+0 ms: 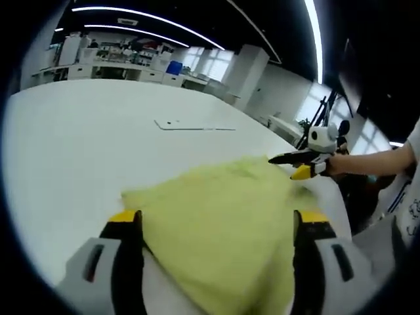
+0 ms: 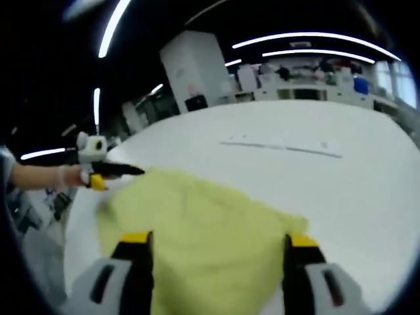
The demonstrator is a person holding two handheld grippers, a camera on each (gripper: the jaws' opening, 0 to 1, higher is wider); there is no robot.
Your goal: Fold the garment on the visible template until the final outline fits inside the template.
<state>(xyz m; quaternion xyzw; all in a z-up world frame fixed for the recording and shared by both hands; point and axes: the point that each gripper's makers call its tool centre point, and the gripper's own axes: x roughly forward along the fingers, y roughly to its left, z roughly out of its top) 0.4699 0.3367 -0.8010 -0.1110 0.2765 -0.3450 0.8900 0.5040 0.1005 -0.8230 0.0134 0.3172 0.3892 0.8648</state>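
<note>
Looked like a lab or open-plan workroom. Was lit by long strip lights (image 1: 141,33) curving across a dark ceiling, with a broad white table (image 1: 98,131) up front and a white square pillar (image 2: 193,69) behind. Was lined at the far wall with white benches (image 1: 111,69) crowded with equipment, including a blue bin (image 1: 174,67).

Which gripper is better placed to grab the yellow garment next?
Near even, slightly right: in the left gripper view the right gripper's open tips sit at the yellow garment's corner.
</note>
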